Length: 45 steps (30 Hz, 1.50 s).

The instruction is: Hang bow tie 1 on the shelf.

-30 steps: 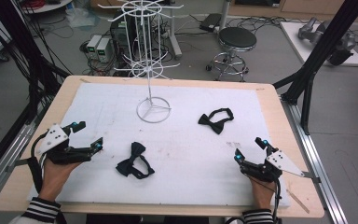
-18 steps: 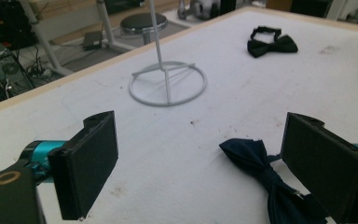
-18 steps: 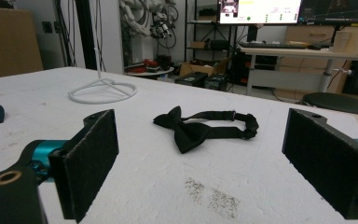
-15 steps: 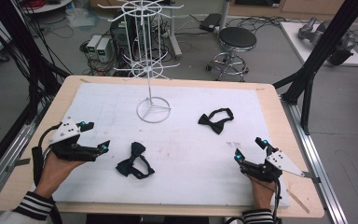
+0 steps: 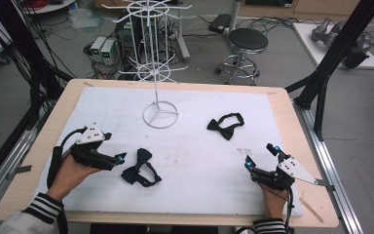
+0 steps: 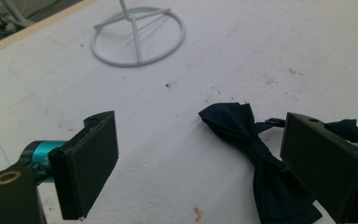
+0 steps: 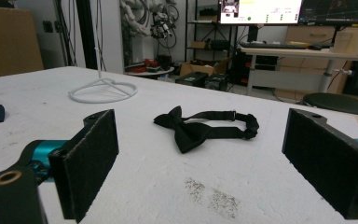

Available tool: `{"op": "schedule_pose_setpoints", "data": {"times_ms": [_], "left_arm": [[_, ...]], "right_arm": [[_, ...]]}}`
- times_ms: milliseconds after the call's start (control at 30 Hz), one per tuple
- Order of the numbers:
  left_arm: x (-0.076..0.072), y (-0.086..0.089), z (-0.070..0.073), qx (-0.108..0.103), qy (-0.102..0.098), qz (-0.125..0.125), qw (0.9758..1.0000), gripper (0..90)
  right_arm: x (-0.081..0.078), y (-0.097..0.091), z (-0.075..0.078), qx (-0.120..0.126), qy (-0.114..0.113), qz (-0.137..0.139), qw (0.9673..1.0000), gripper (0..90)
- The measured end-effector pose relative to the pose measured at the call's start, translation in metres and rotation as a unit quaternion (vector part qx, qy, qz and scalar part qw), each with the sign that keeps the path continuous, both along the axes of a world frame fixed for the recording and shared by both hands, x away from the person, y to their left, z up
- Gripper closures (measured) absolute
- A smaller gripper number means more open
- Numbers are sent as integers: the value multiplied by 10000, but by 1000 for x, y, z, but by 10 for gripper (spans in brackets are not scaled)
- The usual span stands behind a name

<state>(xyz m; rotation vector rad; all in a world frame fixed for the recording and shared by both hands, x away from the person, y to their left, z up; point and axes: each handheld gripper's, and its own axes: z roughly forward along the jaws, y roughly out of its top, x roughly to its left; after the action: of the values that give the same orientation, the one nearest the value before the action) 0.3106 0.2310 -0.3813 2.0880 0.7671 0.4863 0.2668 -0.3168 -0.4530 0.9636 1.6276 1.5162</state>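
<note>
Tongs on the left (image 5: 120, 159) gape wide, gripping nothing; dark bow tie (image 5: 140, 168) lies just beside at three o'clock, long axis slanting away.

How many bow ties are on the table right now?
2. One bow tie lies near the left gripper; the other bow tie lies farther back, ahead of the right gripper.

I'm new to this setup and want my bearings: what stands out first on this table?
A tall white wire rack stands on its ring base at the far middle of the white board. Two bow ties lie flat: a dark one just ahead of the open left gripper, another bow tie farther right, beyond the open right gripper.
</note>
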Motion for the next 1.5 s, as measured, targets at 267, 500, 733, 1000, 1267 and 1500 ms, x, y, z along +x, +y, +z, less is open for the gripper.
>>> {"op": "schedule_pose_setpoints", "data": {"times_ms": [267,500,733,1000,1267,1500], "left_arm": [[10,-13,4,241,350,-101,9990,124],[18,-23,7,359,712,-226,9966,134],[24,-32,3,592,1069,-269,9921,139],[29,-39,-6,822,1343,-220,9873,168],[32,-43,-8,838,1554,-176,9841,174],[34,-52,-13,907,1785,-219,9795,173]], "right_arm": [[0,0,0,31,8,6,10000,99],[0,0,0,32,13,2,10000,99],[0,0,0,55,35,-13,10000,99],[0,-1,0,80,34,-16,10000,99],[0,-1,0,85,41,-19,10000,99],[0,-1,0,97,27,-24,9999,99]]}}
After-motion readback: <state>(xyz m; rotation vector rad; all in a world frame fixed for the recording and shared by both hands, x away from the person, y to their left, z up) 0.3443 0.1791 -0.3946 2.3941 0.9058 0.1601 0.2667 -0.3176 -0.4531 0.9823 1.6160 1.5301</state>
